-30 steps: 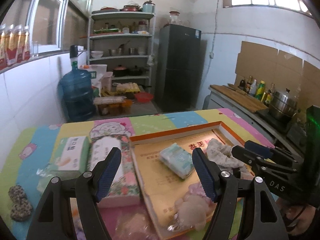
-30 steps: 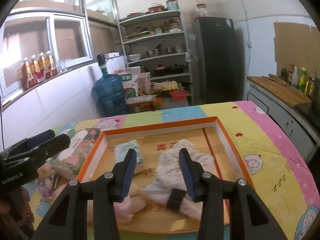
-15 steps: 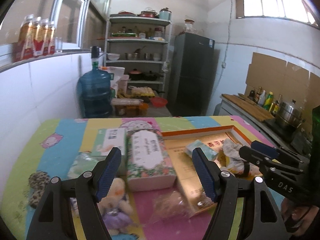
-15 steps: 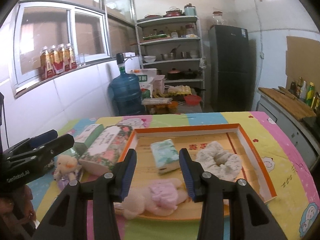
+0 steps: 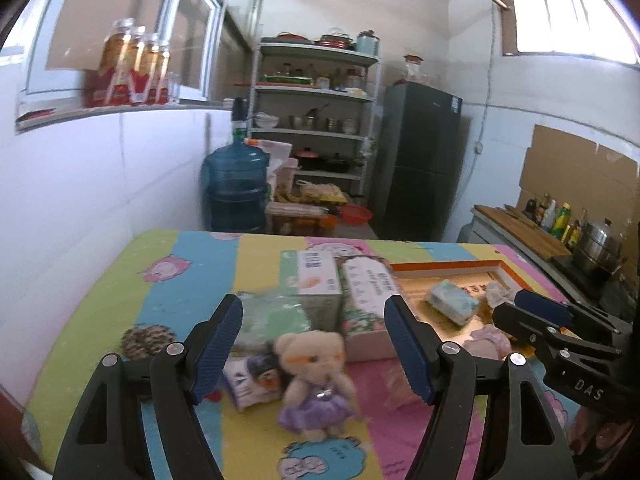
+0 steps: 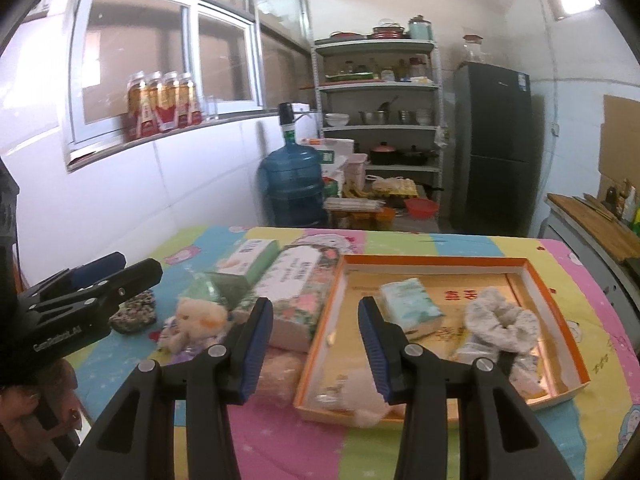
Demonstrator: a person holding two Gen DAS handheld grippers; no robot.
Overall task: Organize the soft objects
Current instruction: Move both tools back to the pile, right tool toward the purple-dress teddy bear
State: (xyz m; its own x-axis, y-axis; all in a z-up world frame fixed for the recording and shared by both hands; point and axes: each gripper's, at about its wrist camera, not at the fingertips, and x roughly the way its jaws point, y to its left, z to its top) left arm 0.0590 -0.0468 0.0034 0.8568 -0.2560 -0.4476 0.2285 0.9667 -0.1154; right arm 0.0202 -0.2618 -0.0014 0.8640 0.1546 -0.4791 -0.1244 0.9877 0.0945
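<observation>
So our left hand-held gripper (image 5: 313, 344) has swung off the orange tray (image 5: 444, 269) toward the left of the table (image 5: 168, 276), jaws apart, the teddy bear (image 5: 314, 376) lined up between them. Right hand-held gripper (image 6: 316, 334) backed off too, apart and empty; teddy bear (image 6: 196, 322) outside the orange tray (image 6: 436, 261), probably our next pick.

Bright daylight comes in from the window (image 5: 560, 12) at 1 o'clock. The teddy bear (image 5: 314, 376) looks blurry. Edges bend round, and the corners are black.
</observation>
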